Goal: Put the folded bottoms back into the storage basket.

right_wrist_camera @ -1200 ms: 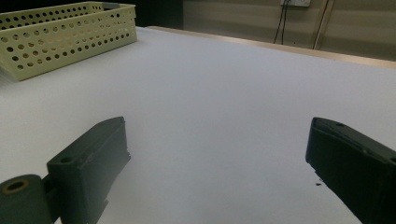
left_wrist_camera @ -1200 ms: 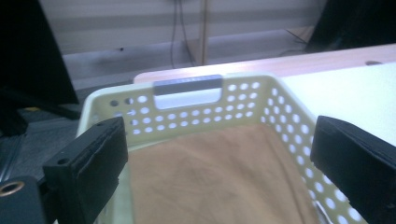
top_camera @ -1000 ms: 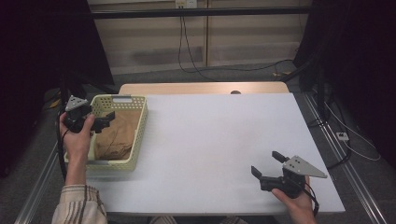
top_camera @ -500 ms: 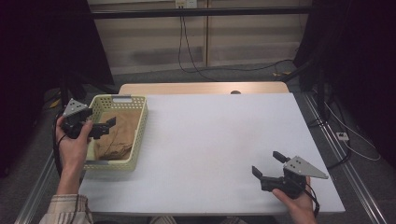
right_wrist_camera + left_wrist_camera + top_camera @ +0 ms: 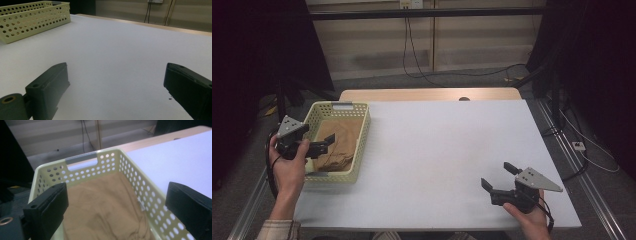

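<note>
Looking down from the high view, a person is holding the left gripper (image 5: pixel 324 145) over a pale yellow perforated basket (image 5: pixel 362 131) at the left edge of a white table (image 5: pixel 437 150), its jaws parted and empty above a crumpled tan cloth (image 5: pixel 339 147) lying inside. The right gripper (image 5: pixel 501 179) is resting low near the table's front right corner, jaws spread wide on nothing, well apart from the basket.

The left gripper view is showing what the overhead camera cannot: round holes punched in rows through the basket's (image 5: pixel 130 167) plastic walls, a slotted grey handle (image 5: pixel 81 159) at the far end, and soft folds in the cloth (image 5: pixel 105 205).

The right gripper view is showing the matte, bare tabletop (image 5: pixel 125 55) stretching to the basket (image 5: pixel 32 18) far off.
</note>
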A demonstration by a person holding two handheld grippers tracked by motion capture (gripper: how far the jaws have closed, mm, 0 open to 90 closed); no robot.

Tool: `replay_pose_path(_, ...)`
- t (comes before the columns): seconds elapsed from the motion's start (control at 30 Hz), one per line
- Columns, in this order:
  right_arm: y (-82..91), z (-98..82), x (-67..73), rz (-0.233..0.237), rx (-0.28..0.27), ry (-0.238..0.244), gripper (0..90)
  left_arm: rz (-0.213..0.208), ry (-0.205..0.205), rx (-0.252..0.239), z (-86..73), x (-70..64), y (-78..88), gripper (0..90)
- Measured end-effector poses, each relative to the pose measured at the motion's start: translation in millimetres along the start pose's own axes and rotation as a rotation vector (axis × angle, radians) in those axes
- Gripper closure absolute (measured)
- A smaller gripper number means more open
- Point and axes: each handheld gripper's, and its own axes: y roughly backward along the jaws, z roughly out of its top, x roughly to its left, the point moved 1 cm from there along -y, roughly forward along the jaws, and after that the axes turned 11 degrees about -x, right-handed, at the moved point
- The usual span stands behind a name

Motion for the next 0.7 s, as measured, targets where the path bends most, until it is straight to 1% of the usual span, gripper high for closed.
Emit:
replay_pose_path(0.07,0.0,-0.1,-0.2,0.000,0.001,-0.005,6.1,-0.016,0.016,-0.004,-1.8,-0.6,2.9,4.8)
replay_pose_path(0.2,-0.4,-0.3,-0.6,0.001,0.003,-0.002,6.1,-0.020,0.001,-0.005,-1.6,-4.0,10.2,4.8)
replay_pose_path(0.3,-0.5,-0.1,-0.5,0.002,0.001,-0.001,6.1,-0.046,0.011,-0.006,-2.4,-8.0,15.1,4.8)
replay_pose_path(0.4,-0.4,-0.1,-0.4,0.003,0.001,-0.001,6.1,-0.049,0.002,-0.001,-4.5,-14.0,19.8,4.8)
replay_pose_path(0.47,-0.2,0.0,-0.2,0.003,-0.001,-0.002,6.1,-0.054,0.002,-0.007,-5.4,-18.3,24.3,4.8)
replay_pose_path(0.53,-0.3,0.0,-0.2,0.002,-0.001,-0.001,6.1,-0.077,0.025,-0.003,-6.5,-20.9,27.6,4.7)
replay_pose_path(0.7,0.0,0.3,0.2,0.002,-0.001,-0.001,6.1,-0.077,0.017,-0.020,-6.2,-26.6,37.9,4.6)
